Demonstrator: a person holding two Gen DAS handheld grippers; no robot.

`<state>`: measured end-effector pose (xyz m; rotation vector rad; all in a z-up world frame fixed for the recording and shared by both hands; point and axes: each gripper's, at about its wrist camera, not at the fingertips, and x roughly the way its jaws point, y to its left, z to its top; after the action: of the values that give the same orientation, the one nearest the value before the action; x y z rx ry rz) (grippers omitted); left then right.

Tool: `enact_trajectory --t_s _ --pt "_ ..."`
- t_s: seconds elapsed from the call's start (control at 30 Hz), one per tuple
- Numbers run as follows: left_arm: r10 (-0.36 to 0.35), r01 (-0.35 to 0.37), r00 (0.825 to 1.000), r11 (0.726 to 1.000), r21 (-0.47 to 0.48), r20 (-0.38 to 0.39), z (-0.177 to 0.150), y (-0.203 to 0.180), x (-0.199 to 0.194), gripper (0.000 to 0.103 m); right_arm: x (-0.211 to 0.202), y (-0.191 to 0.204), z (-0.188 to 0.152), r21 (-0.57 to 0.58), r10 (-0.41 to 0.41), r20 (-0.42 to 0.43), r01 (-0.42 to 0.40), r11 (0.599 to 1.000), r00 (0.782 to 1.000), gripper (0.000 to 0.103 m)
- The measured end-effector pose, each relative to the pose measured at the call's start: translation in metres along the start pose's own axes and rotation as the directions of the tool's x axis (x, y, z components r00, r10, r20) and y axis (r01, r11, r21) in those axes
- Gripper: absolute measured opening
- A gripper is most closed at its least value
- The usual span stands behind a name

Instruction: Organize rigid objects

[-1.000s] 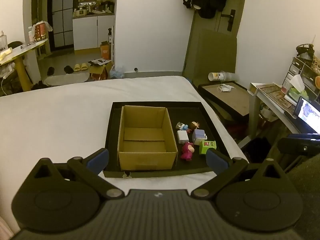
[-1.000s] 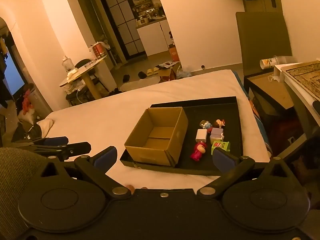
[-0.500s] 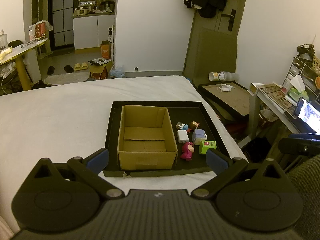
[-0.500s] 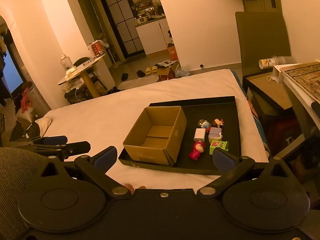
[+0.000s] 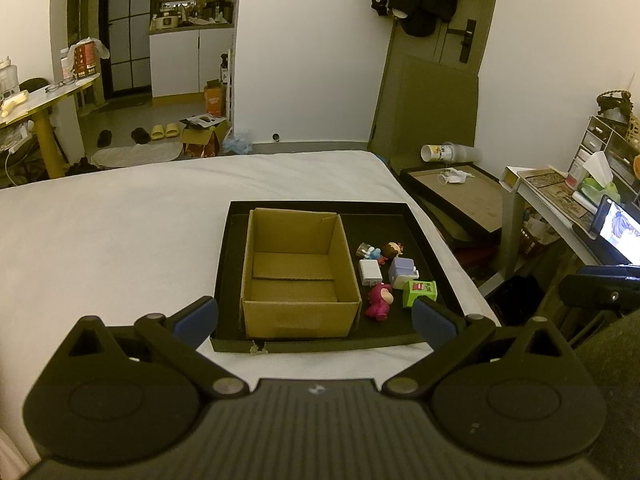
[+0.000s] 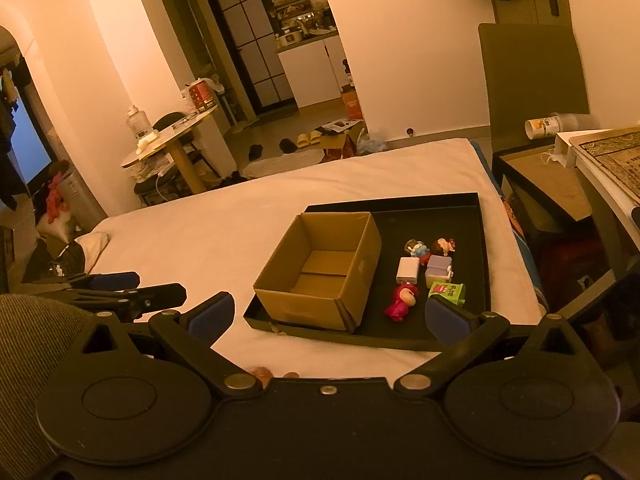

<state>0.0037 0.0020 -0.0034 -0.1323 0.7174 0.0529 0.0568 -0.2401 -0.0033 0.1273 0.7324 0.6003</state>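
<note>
An empty open cardboard box stands in a black tray on a white bed. Right of the box lie several small toys: a pink figure, a green cube, a white charger block, a lilac block and two small figurines. My left gripper is open and empty, held above the tray's near edge. My right gripper is open and empty, near the tray's front; the left gripper shows at its left.
The white bed spreads left of the tray. A low side table and a cluttered desk with a lit screen stand to the right. A round table and a kitchen doorway lie beyond the bed.
The right gripper has drifted slightly, so the tray sits a little further left in its view. The left gripper is nearly still. Both stay open.
</note>
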Motion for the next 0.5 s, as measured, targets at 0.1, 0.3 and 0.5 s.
enact_trajectory --t_s 0.1,0.3,0.5 --pt "0.002 -0.002 1.0 1.0 -0.001 0.0 -0.0002 0.0009 -0.001 0.103 0.0017 0.0013 0.0007 -0.005 0.001 0.0 -0.001 1.0 1.0 0.103" --pt "0.001 -0.001 1.0 1.0 -0.003 0.0 -0.0001 0.0031 -0.0006 0.103 0.0024 0.0037 0.0015 -0.012 0.005 -0.001 -0.005 1.0 1.0 0.103" --pt "0.001 -0.001 1.0 1.0 -0.003 -0.001 0.0003 0.0029 -0.0007 0.103 0.0015 0.006 0.0012 -0.02 0.003 -0.001 -0.003 1.0 1.0 0.103"
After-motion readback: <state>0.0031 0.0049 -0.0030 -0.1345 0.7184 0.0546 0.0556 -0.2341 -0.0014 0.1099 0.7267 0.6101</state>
